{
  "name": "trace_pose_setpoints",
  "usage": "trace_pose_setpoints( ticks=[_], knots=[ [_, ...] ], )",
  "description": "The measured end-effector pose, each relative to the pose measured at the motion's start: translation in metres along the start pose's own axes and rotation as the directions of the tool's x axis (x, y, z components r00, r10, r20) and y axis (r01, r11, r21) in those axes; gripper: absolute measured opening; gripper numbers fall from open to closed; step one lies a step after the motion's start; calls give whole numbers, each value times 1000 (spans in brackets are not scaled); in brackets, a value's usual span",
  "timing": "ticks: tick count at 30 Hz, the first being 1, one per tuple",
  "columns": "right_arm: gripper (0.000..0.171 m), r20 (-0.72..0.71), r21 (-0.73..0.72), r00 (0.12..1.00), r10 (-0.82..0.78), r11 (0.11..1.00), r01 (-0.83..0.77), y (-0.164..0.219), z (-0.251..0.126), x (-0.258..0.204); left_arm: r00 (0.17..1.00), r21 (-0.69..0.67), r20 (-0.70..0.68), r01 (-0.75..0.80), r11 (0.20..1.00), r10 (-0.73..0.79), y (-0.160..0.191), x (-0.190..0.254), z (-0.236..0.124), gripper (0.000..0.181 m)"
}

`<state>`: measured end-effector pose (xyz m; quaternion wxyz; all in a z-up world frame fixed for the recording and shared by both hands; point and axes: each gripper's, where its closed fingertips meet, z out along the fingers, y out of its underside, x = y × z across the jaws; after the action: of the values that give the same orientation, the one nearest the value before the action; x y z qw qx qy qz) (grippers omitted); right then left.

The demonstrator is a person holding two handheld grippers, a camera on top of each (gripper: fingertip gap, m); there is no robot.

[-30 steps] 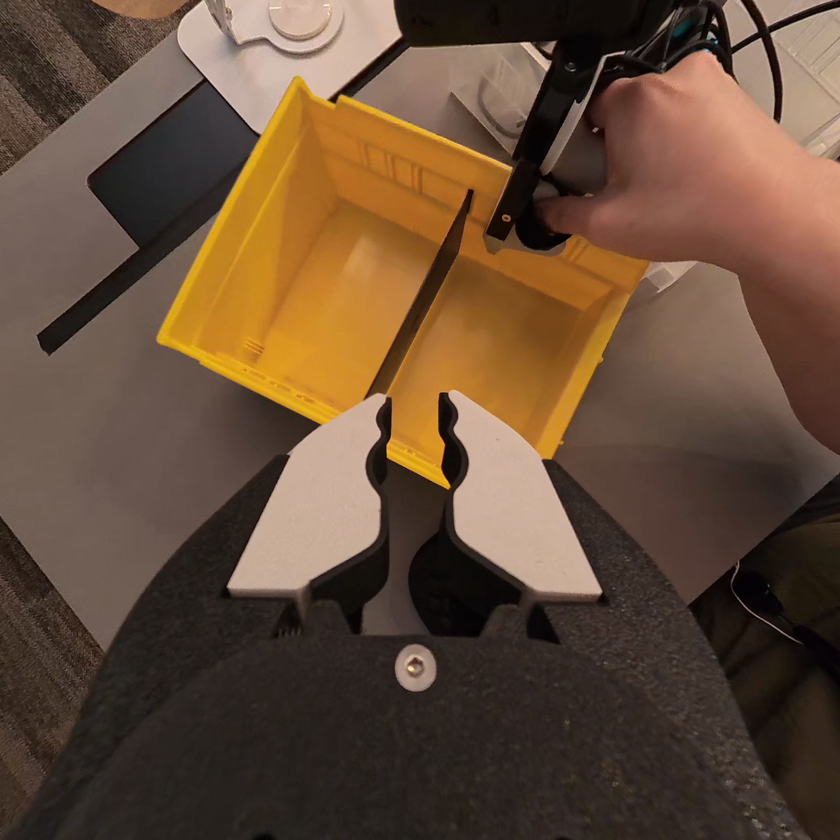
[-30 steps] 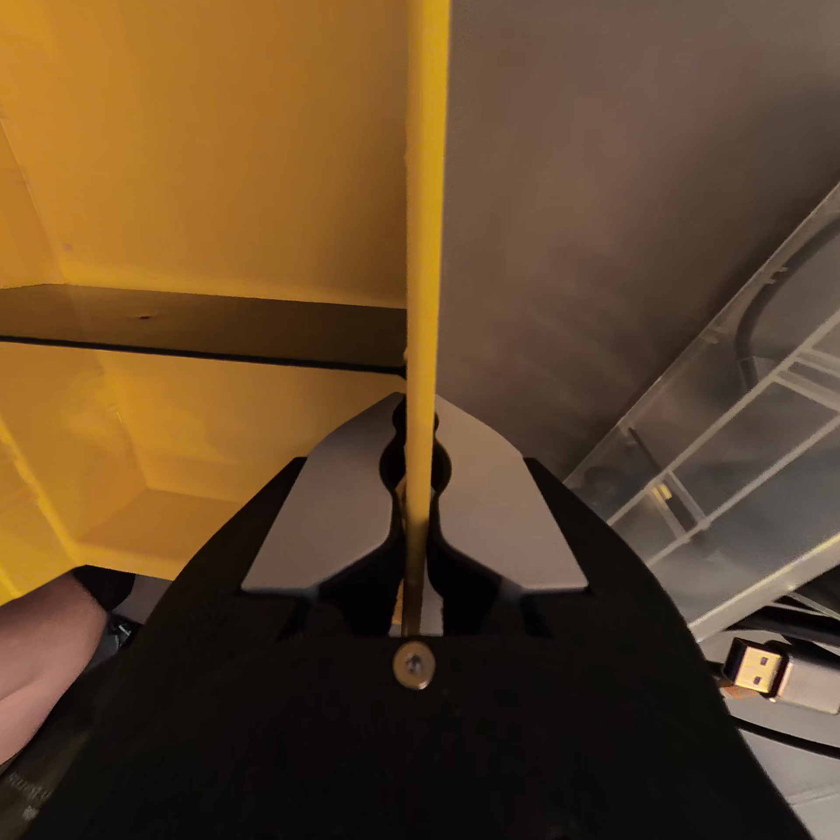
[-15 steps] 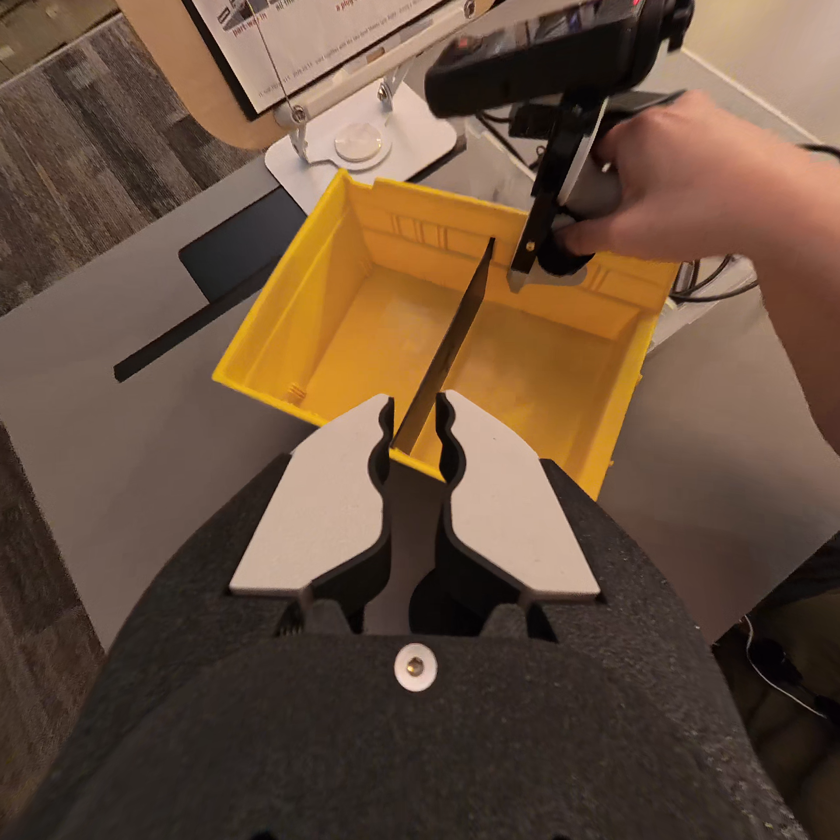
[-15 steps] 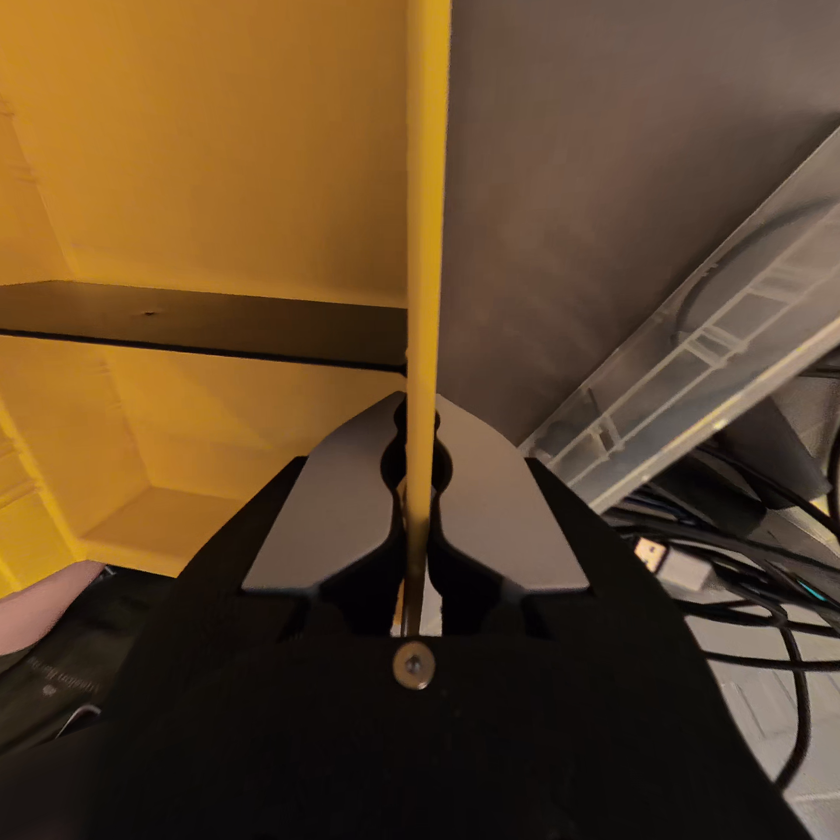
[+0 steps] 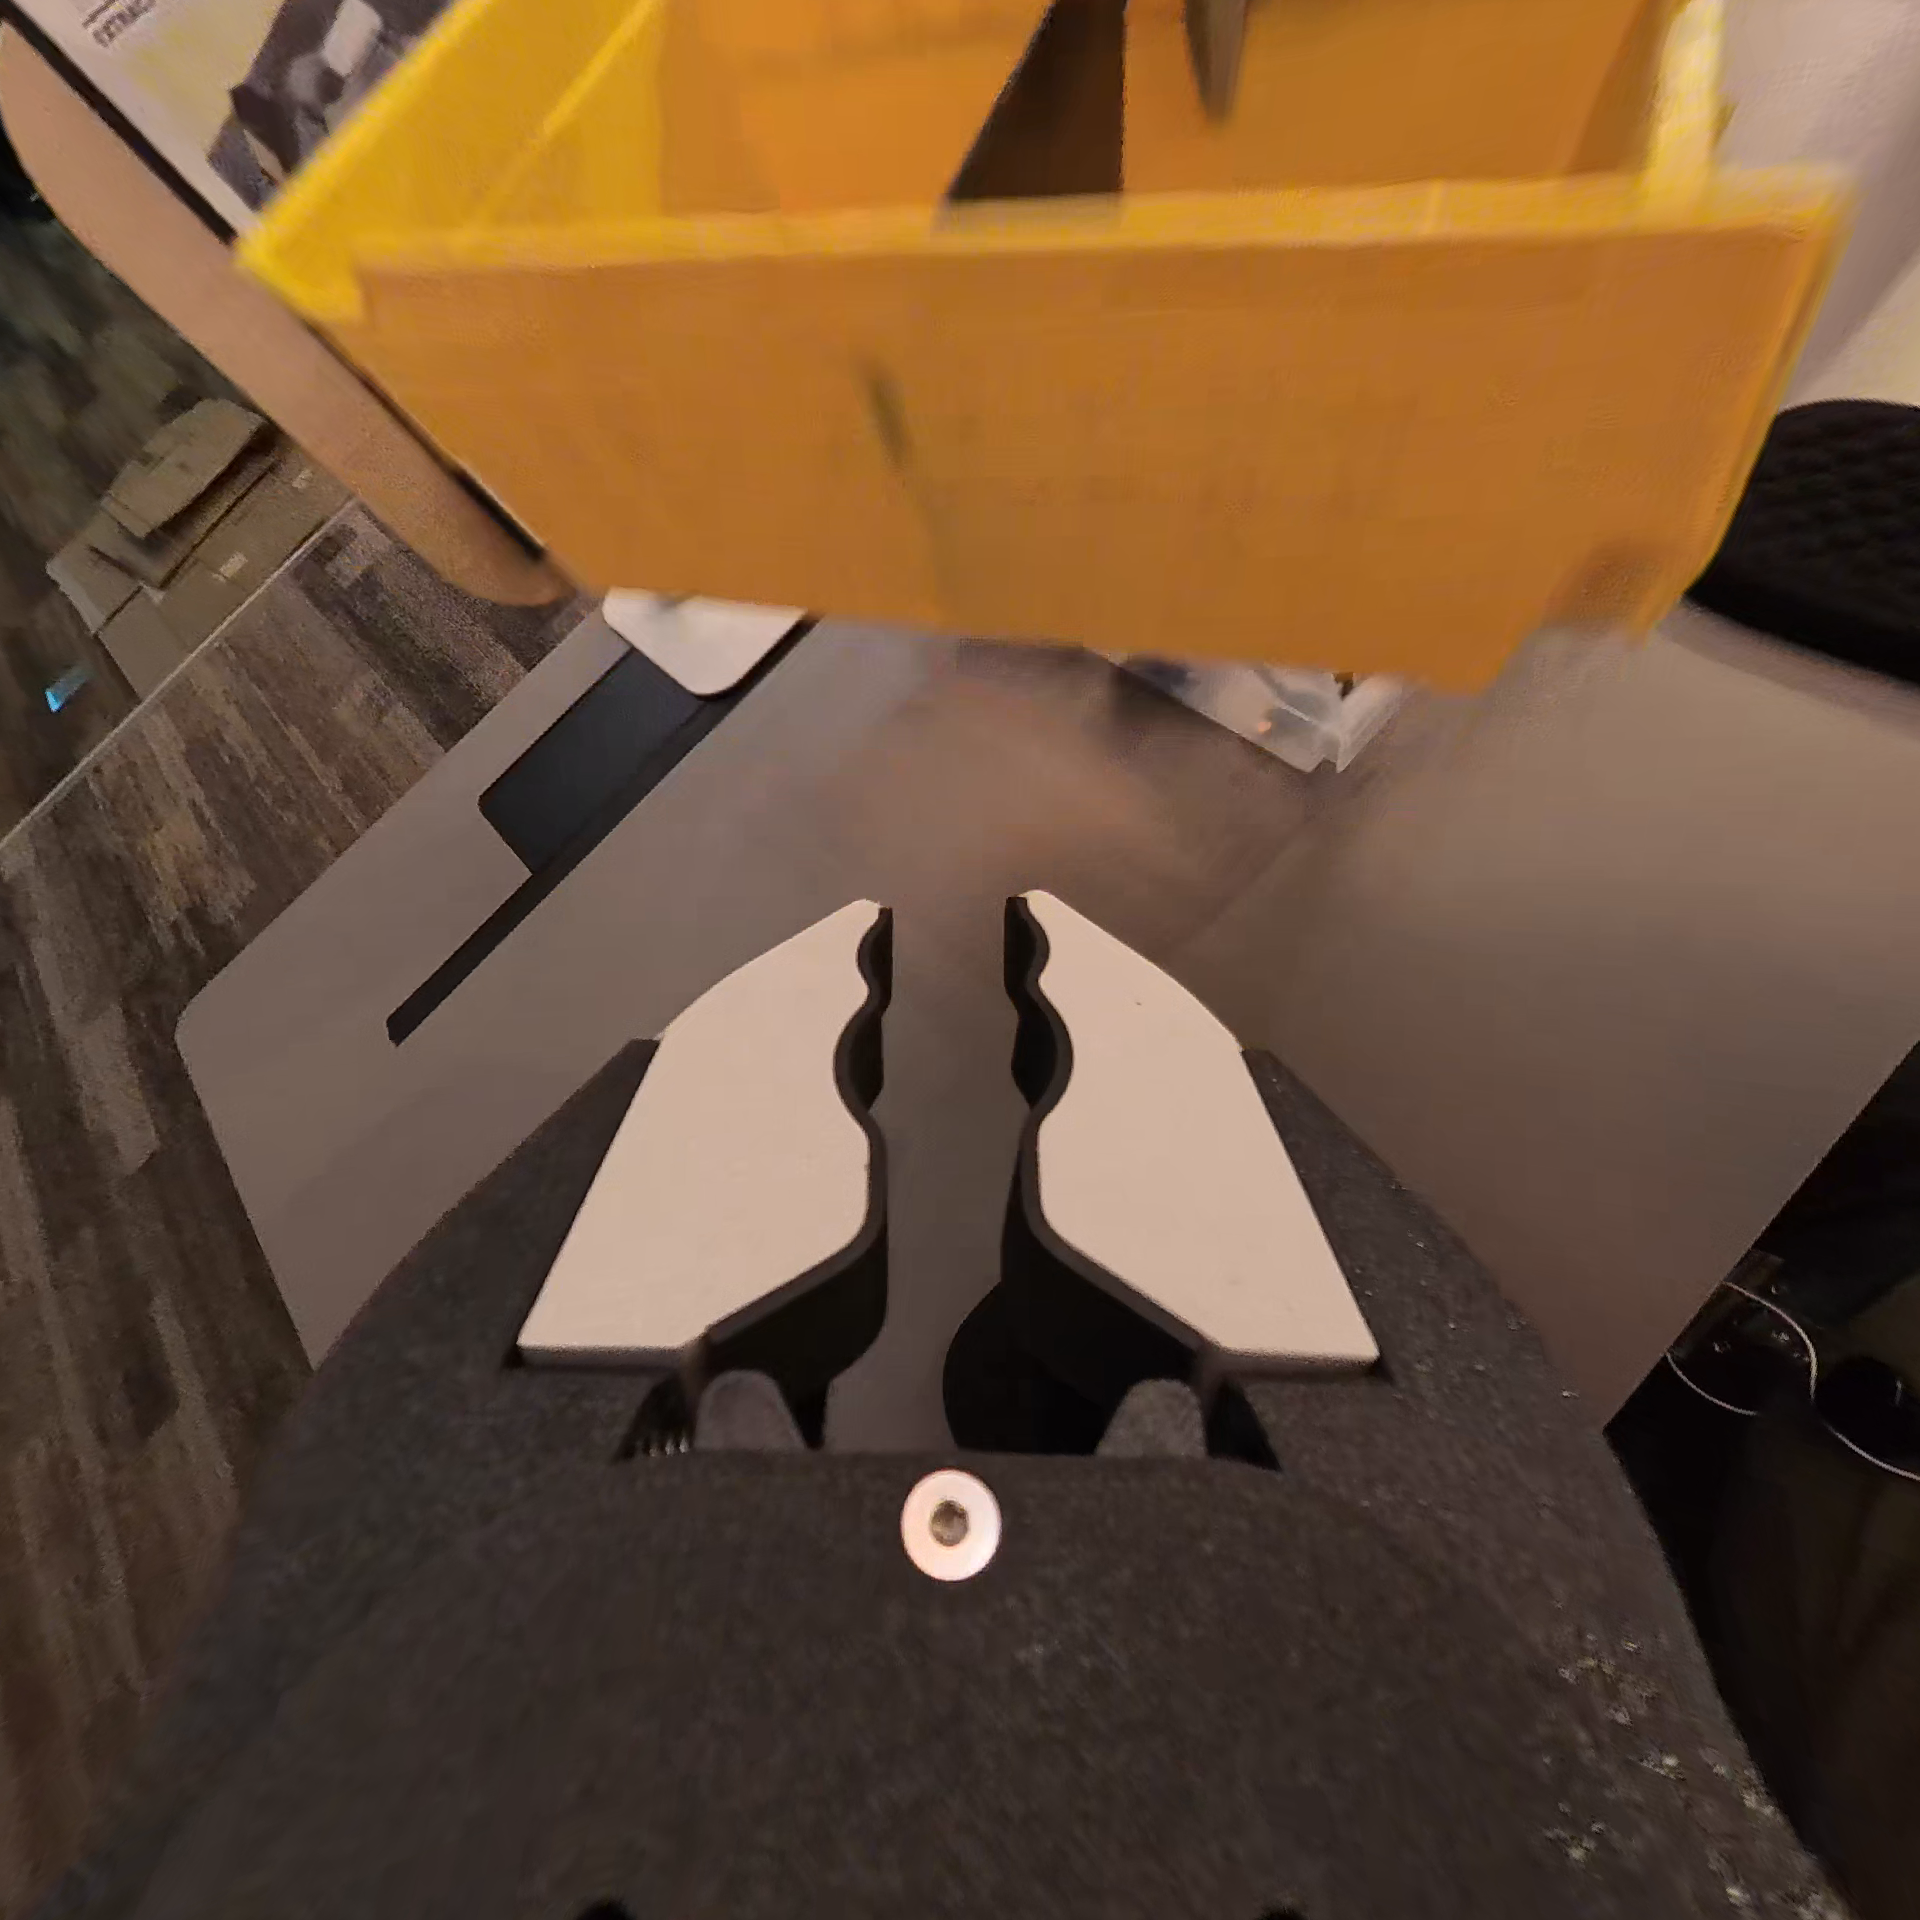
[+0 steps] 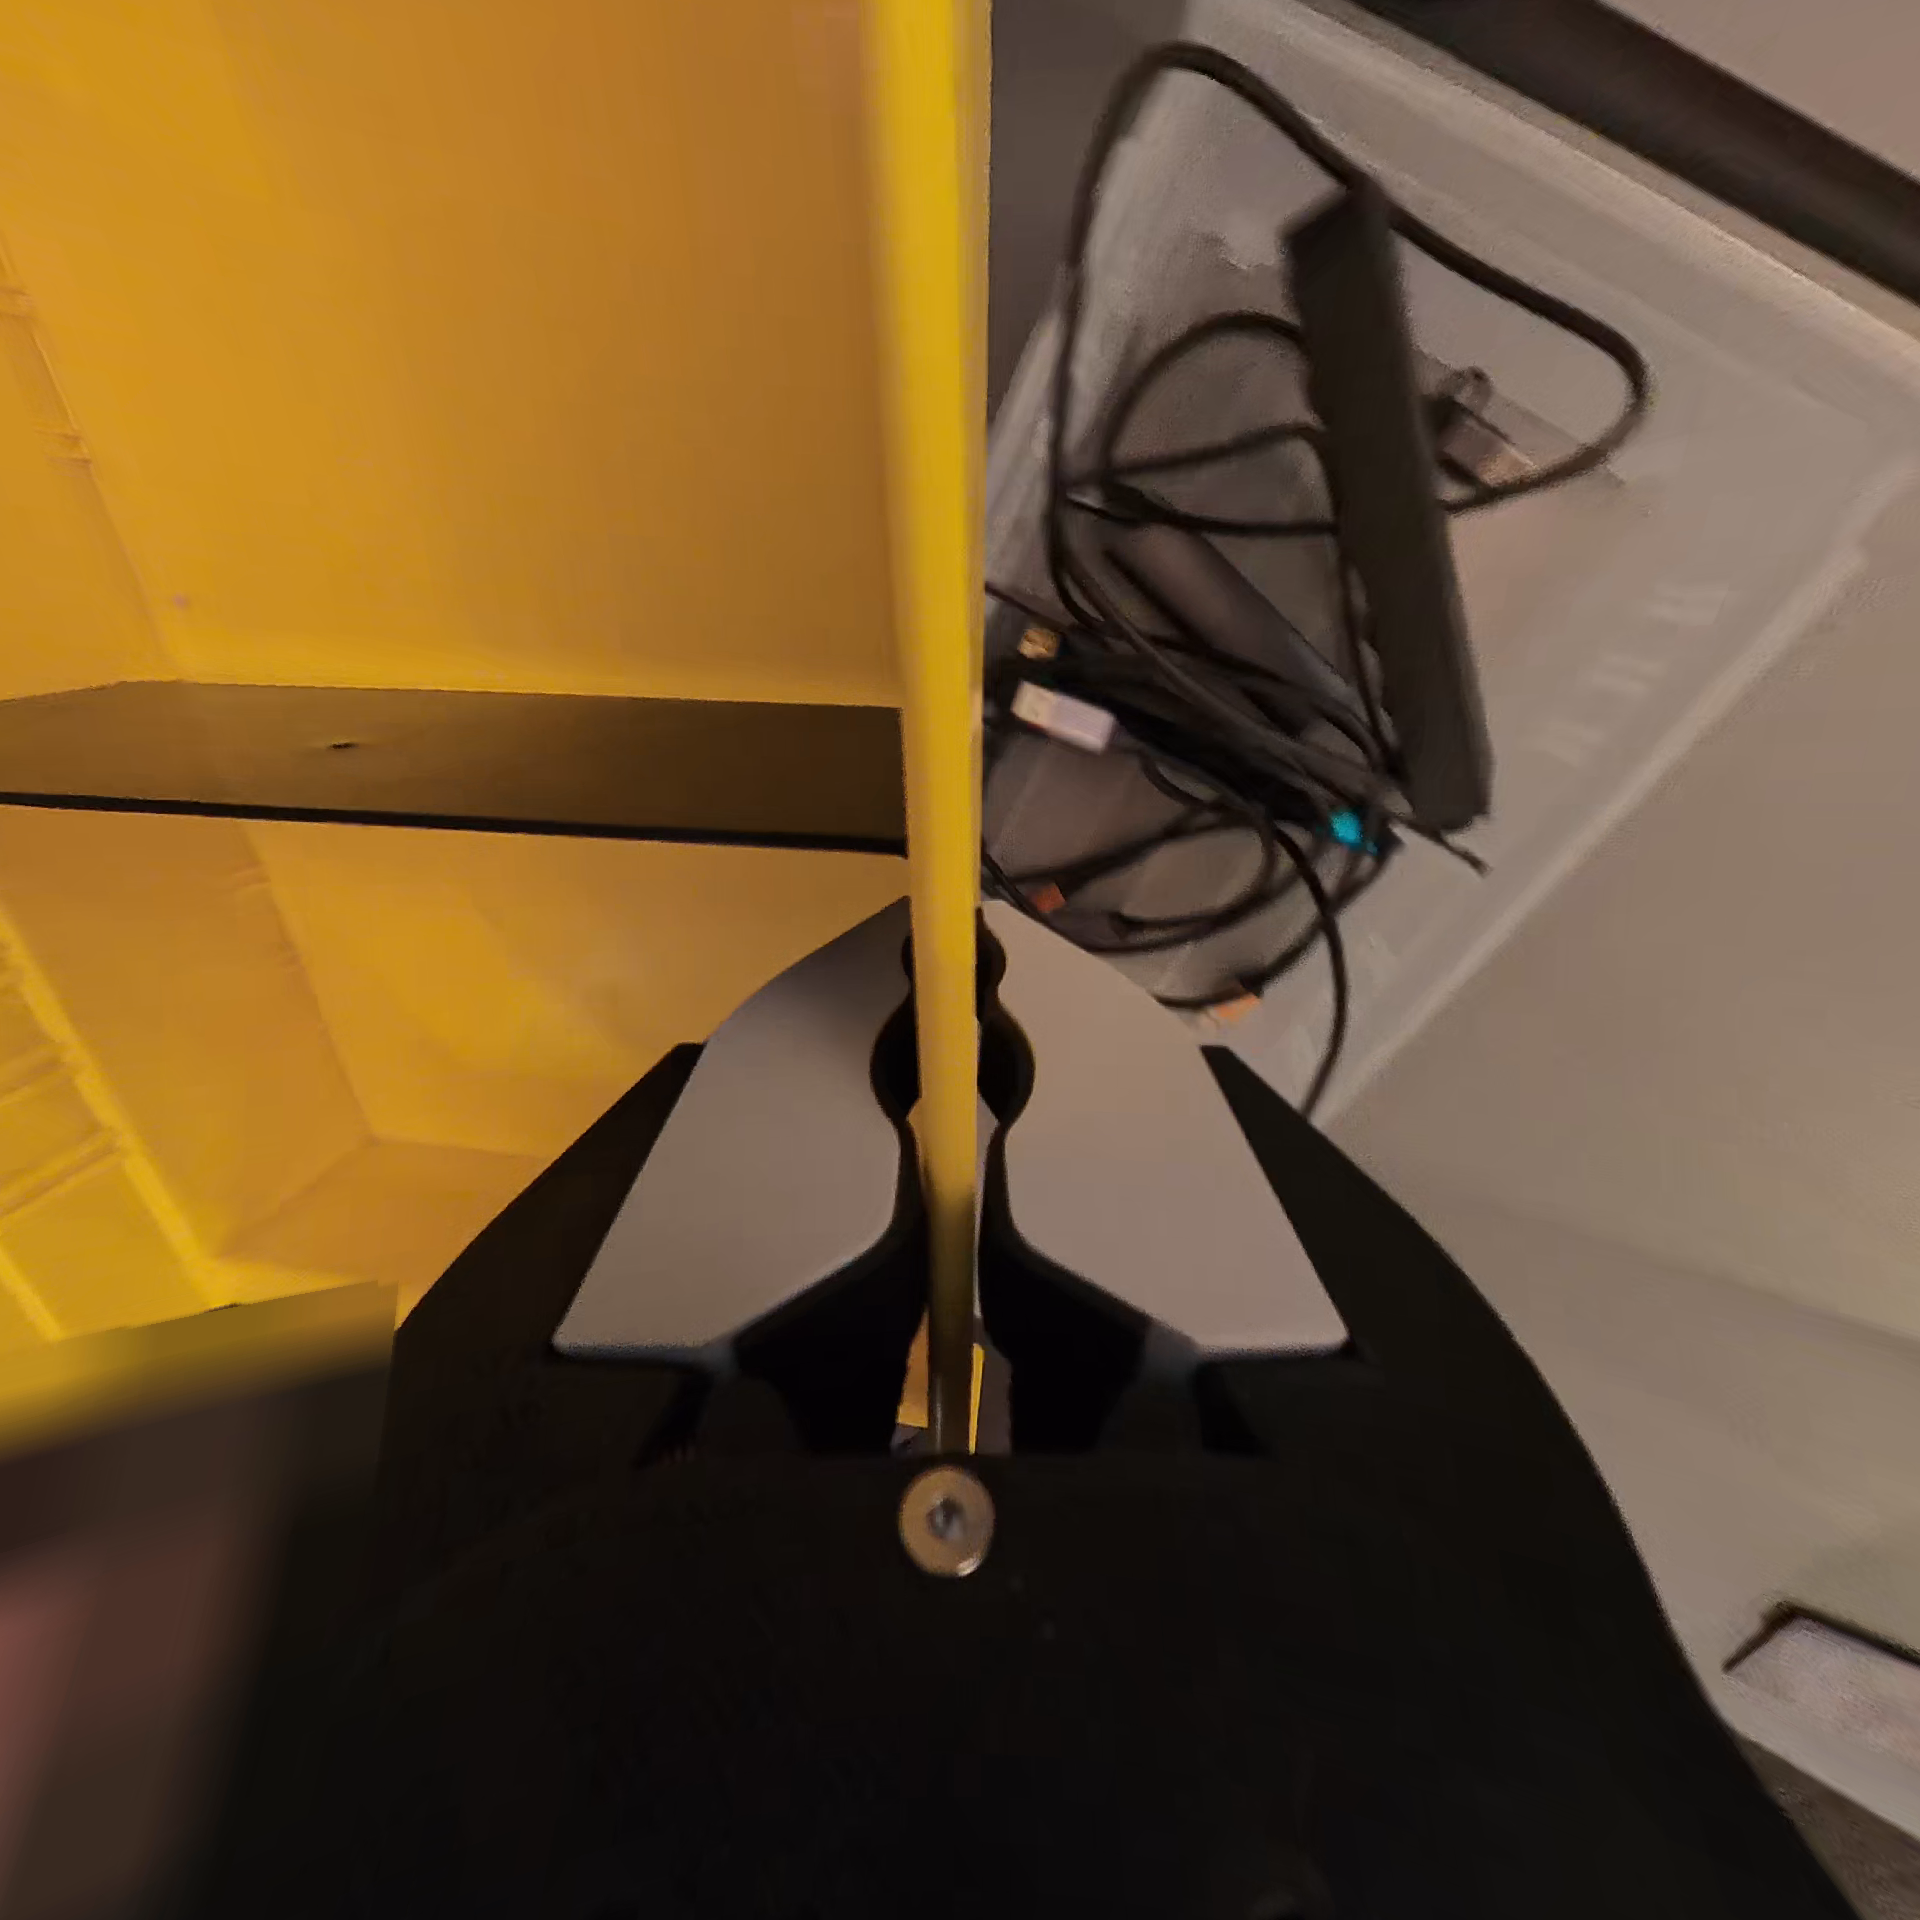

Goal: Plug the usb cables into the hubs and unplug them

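My right gripper [image 6: 943, 935] is shut on the rim wall of a yellow bin [image 6: 930, 416] and holds it in the air; a black divider [image 6: 447, 753] crosses the bin's inside. In the left wrist view the same bin [image 5: 1039, 416] hangs blurred above the grey table [image 5: 1351, 1039]. Below the bin in the right wrist view lies a clear container [image 6: 1662, 623] with tangled black USB cables [image 6: 1247, 727], a silver plug [image 6: 1060, 717] and a long black hub [image 6: 1382, 499]. My left gripper [image 5: 943, 920] is open and empty, low over the table, short of the bin.
A dark inset panel [image 5: 592, 769] and a white stand base [image 5: 696, 634] sit at the table's far left, with a brown board [image 5: 312, 364] above. The clear container [image 5: 1288, 717] shows under the bin. A black chair [image 5: 1818, 520] is at the right. Carpet lies to the left. The tips of one gripper are about 30 cm away from the tips of the other. It is some 15 cm from my right tips to the silver plug [image 6: 1060, 717]. From the right gripper's tips to the long black hub [image 6: 1382, 499] is close to 20 cm.
The right gripper has lifted the yellow bin off the table and carried it over the clear container of cables. The left gripper's fingertips no longer overlap the bin's near rim; its jaws stay apart.
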<state>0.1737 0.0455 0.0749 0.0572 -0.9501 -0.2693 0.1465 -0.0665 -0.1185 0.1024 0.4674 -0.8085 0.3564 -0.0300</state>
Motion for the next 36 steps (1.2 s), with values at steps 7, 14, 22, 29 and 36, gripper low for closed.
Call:
trace_pose_setpoints(
  ticks=[7,14,22,29,36],
  knots=[
    [6,-2,111,967,255,961,-253,77,-68,134,999,-29,-17,-33,999,32,-2,7,9,20],
    [6,-115,224,849,515,846,-483,174,-70,280,999,-109,6,-33,994,34,-1,5,28,20],
    [6,-80,231,780,621,773,-591,231,5,362,997,-175,-4,-82,981,83,-6,13,56,21],
    [6,-84,145,801,592,803,-578,242,61,373,992,-341,-94,-109,934,81,8,20,112,21],
    [6,-100,131,821,562,825,-549,239,76,373,972,-385,-216,-169,907,89,8,39,167,21]
  ],
)
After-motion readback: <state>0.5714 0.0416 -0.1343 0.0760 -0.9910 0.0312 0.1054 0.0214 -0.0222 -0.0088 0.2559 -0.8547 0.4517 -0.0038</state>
